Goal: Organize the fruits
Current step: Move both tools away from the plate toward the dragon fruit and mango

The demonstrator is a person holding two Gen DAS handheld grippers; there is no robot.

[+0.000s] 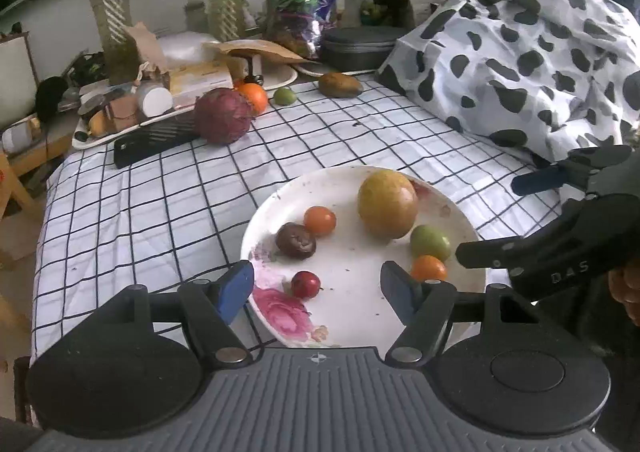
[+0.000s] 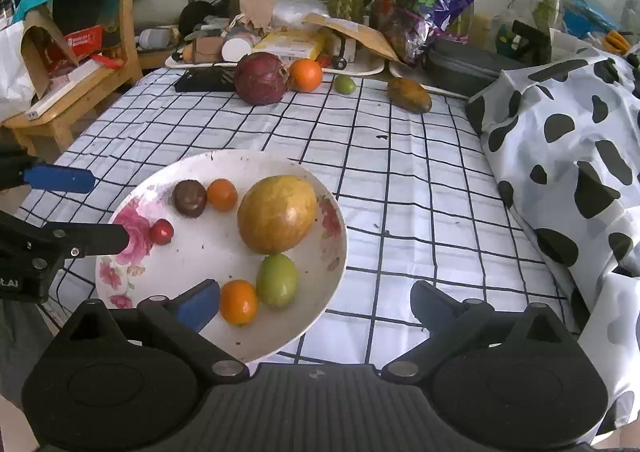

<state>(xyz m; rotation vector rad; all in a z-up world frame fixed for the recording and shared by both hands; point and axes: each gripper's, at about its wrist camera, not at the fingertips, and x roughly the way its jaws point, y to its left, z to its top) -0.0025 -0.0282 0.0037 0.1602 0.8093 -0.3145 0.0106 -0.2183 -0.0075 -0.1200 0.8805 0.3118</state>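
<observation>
A white flowered plate (image 1: 360,316) (image 2: 224,168) sits on the checked tablecloth. It holds a large yellow fruit (image 1: 387,203) (image 2: 277,214), a green fruit (image 2: 277,280), two small orange fruits (image 2: 239,301) (image 2: 222,194), a dark wrinkled fruit (image 2: 190,198) and a small red fruit (image 1: 306,284). My left gripper (image 1: 318,292) is open over the plate's near rim; the red fruit lies loose between its fingers. My right gripper (image 2: 316,304) is open wide across the plate's right rim, its left finger (image 2: 196,306) beside an orange fruit. Neither holds anything.
At the table's far edge lie a purple cabbage (image 2: 261,78), an orange (image 2: 305,75), a green lime (image 2: 345,84) and a brown mango (image 2: 409,95). Behind them stand a cluttered tray (image 2: 360,70) and plant vases. A cow-patterned cloth (image 2: 568,156) heaps up on the right.
</observation>
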